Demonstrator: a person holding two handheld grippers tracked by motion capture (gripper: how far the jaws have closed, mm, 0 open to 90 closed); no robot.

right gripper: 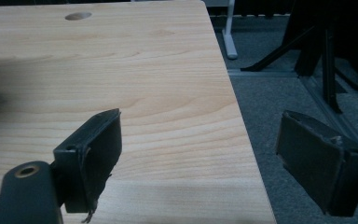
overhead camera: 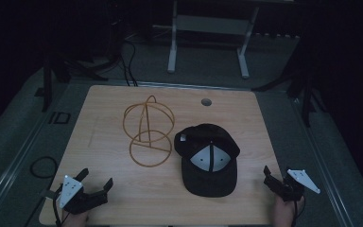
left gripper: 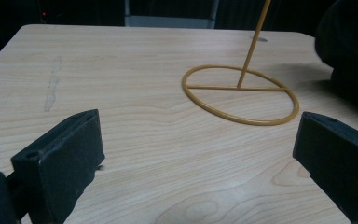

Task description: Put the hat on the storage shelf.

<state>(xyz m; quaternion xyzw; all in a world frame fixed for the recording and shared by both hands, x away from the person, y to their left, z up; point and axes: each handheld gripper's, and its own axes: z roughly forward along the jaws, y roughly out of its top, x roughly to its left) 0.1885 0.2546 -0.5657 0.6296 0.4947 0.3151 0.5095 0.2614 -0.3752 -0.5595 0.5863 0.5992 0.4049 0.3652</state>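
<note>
A black baseball cap (overhead camera: 208, 161) with a white-lined inside lies on the wooden table (overhead camera: 108, 101), right of centre. Just left of it stands a yellow wire hat stand (overhead camera: 149, 130). My left gripper (overhead camera: 96, 178) rests open near the table's front left corner with nothing between its jaws. In the left gripper view, the left gripper (left gripper: 198, 140) faces the stand's base ring (left gripper: 240, 100), and the cap's dark edge (left gripper: 349, 51) is at the right. My right gripper (overhead camera: 280, 177) is open and empty at the front right corner. In the right gripper view, the right gripper (right gripper: 200, 144) straddles the table's right edge.
A round cable hole (overhead camera: 206, 101) sits near the table's far edge, also seen as a hole (right gripper: 78, 16) in the right gripper view. Grey carpet (right gripper: 279, 107) surrounds the table. A white desk frame (overhead camera: 208, 42) and dark stand legs (overhead camera: 307, 90) are beyond it.
</note>
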